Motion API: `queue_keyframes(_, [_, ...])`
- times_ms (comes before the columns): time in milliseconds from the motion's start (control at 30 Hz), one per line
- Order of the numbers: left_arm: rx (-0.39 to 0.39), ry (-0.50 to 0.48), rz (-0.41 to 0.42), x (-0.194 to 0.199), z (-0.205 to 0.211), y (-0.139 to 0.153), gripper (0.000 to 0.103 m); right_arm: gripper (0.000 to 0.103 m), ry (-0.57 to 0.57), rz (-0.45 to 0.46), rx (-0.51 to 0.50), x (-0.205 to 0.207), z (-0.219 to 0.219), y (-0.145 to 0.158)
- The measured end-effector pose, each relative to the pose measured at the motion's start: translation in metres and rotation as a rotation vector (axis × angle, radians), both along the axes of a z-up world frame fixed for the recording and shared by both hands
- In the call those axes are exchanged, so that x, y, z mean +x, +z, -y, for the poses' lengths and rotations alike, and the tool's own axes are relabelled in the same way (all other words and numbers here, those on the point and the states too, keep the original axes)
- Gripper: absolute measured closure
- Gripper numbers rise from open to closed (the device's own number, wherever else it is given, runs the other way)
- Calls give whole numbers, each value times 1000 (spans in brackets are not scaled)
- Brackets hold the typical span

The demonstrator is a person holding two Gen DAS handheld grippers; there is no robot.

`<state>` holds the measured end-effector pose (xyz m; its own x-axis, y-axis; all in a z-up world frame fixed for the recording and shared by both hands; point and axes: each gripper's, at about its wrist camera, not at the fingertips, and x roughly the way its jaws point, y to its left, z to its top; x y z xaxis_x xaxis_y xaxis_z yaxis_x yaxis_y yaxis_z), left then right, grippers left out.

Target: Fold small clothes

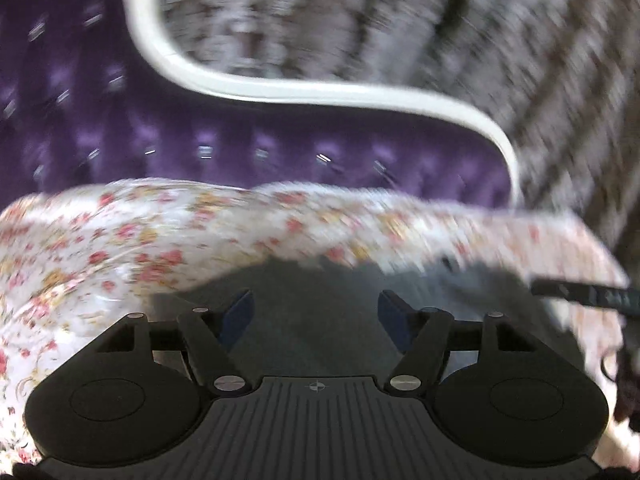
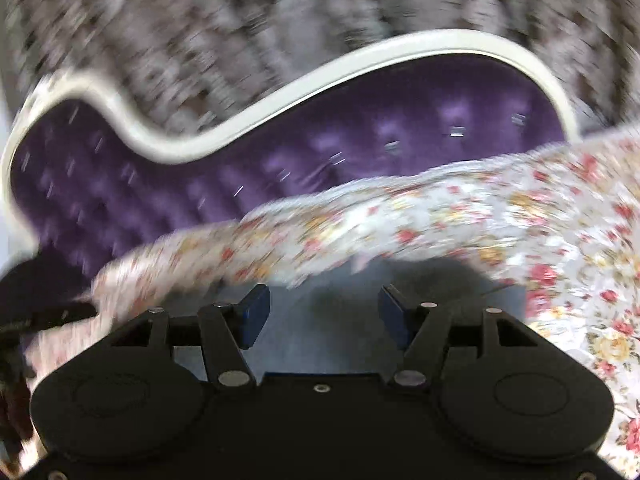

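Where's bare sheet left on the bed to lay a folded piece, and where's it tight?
Free: the floral bedsheet to the left of the grey garment, and floral sheet to its right in the right view. Tight: the strip between garment and purple headboard; a dark object crowds the right edge. Frames are blurred.

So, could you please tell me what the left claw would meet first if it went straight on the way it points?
Probably the grey garment lying just ahead of the open left claw on the floral bedsheet. Past it stands the purple tufted headboard. Motion blur leaves the depth uncertain.
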<state>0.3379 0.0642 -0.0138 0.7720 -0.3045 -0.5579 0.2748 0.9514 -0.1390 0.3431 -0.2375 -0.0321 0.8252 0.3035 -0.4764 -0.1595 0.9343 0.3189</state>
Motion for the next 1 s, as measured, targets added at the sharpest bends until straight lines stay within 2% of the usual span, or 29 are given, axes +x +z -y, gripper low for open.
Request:
queue_keyframes(100, [102,-69,-2,-9,27,-14,36,38,82,-5,-107,-3,-33,-6])
queue_keyframes(200, [138,-91,-33,-5,41,-27,36,38,140,-22,-196,0,-58,-18])
queue_keyframes(333, [187,-42,-106,17,47,-48,34,38,125,-59,-286,15,-70,-33])
queue_keyframes(400, [166,-31,-104,19,40,-57,27,35,86,-77,-321,24,-68,-40])
queue_keyframes(467, [153,-21,-111,20,38,-59,26,30,59,-81,-305,30,-60,-47])
queue_keyframes(533, [156,-10,-119,20,39,-58,26,30,46,-72,-277,30,-54,-51])
queue_keyframes(667, [148,-9,-130,20,39,-60,25,29,38,-61,-293,29,-57,-51])
queue_keyframes(800, [143,-8,-153,24,39,-60,22,28,38,-74,-248,31,-51,-45])
queue_keyframes(900, [144,-3,-166,26,40,-60,21,27,26,-42,-218,15,-52,-33])
queue_keyframes(1000, [150,5,-167,26,42,-61,21,26,65,-8,-256,-8,-64,-28])
